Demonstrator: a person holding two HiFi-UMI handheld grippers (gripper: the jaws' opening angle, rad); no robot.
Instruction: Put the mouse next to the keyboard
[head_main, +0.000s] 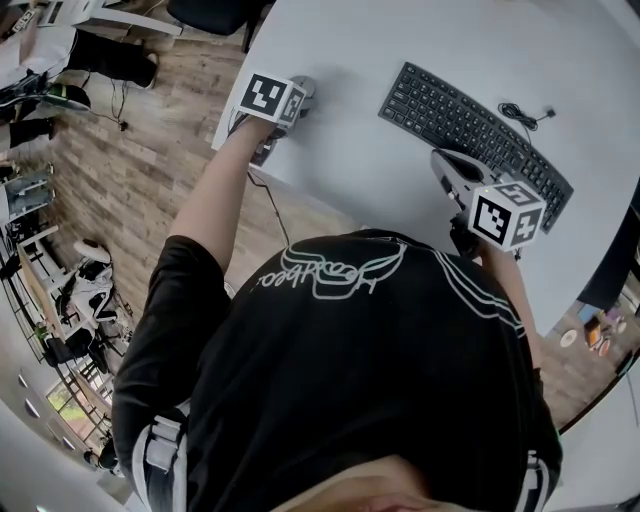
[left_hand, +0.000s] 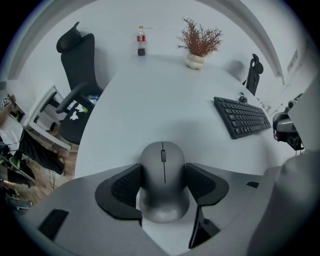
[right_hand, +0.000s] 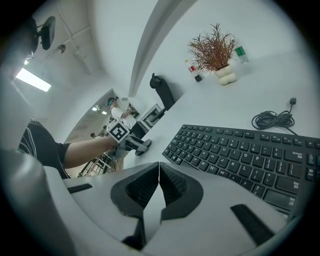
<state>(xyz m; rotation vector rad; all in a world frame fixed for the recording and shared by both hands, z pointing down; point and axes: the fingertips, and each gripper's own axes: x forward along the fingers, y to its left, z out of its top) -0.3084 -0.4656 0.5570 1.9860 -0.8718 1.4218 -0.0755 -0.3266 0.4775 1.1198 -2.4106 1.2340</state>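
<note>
The left gripper (left_hand: 164, 169) clasps the mouse (left_hand: 164, 187) by its flanks, well apart from the keyboard (left_hand: 242, 117). Likely light, rigid and smooth-shelled, the mouse suits this side hold. The right gripper (right_hand: 159, 167), jaws together and empty, hovers beside the keyboard.

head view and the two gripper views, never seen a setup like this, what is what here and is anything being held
There is no robot here: a person holds a two-jaw gripper in each hand. The head view comes from a camera on the person's head, looking down. The other two cameras ride on the grippers and look along their jaws. On the white table are a keyboard, a coiled cable, a mouse, a potted plant and a bottle. The left gripper grips the mouse by its sides, near the table's edge and apart from the keyboard. The right gripper is shut and empty, by the keyboard.
</note>
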